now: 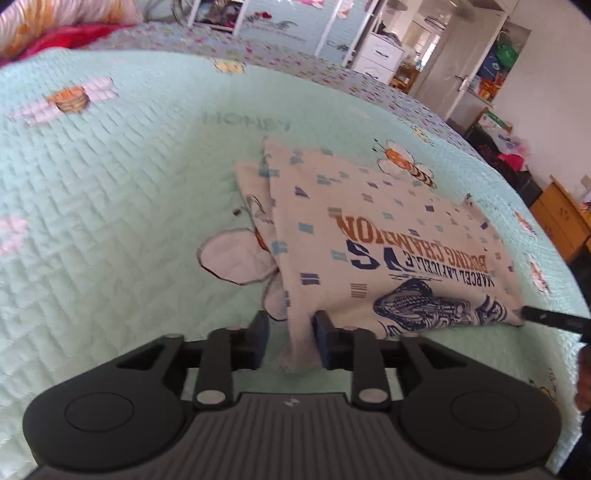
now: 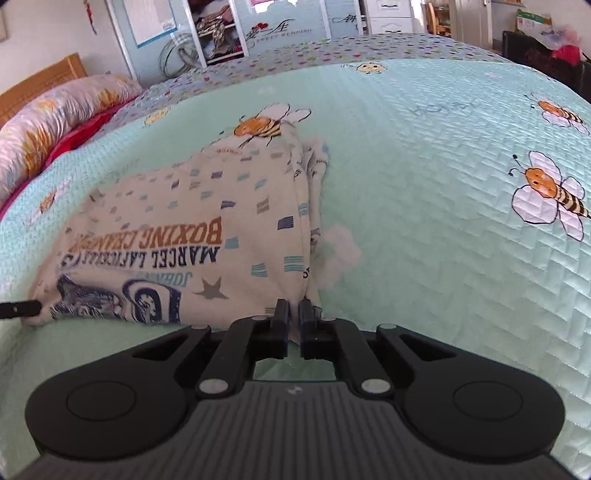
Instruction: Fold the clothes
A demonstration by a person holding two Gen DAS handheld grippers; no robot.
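A folded cream T-shirt (image 1: 369, 229) with blue and orange print lies on the mint quilted bedspread (image 1: 110, 184). My left gripper (image 1: 291, 325) stands open around the shirt's near left corner. The cloth hangs between the jaws against the right finger (image 1: 325, 332), with a gap to the left one. In the right wrist view the same shirt (image 2: 184, 229) lies left of centre on the bedspread (image 2: 424, 221). My right gripper (image 2: 294, 317) is shut on its near right corner, with cloth filling the narrow gap. Each view shows the other gripper's black tip at the shirt's far near corner: the right gripper (image 1: 546, 317) and the left gripper (image 2: 22, 308).
A flowered pillow (image 2: 55, 110) and a red blanket (image 2: 85, 129) lie at the head of the bed. A wardrobe with open shelves (image 2: 221, 29) stands behind the bed. A wooden cabinet (image 1: 561, 218) and a door (image 1: 454, 66) are off the bed's right side.
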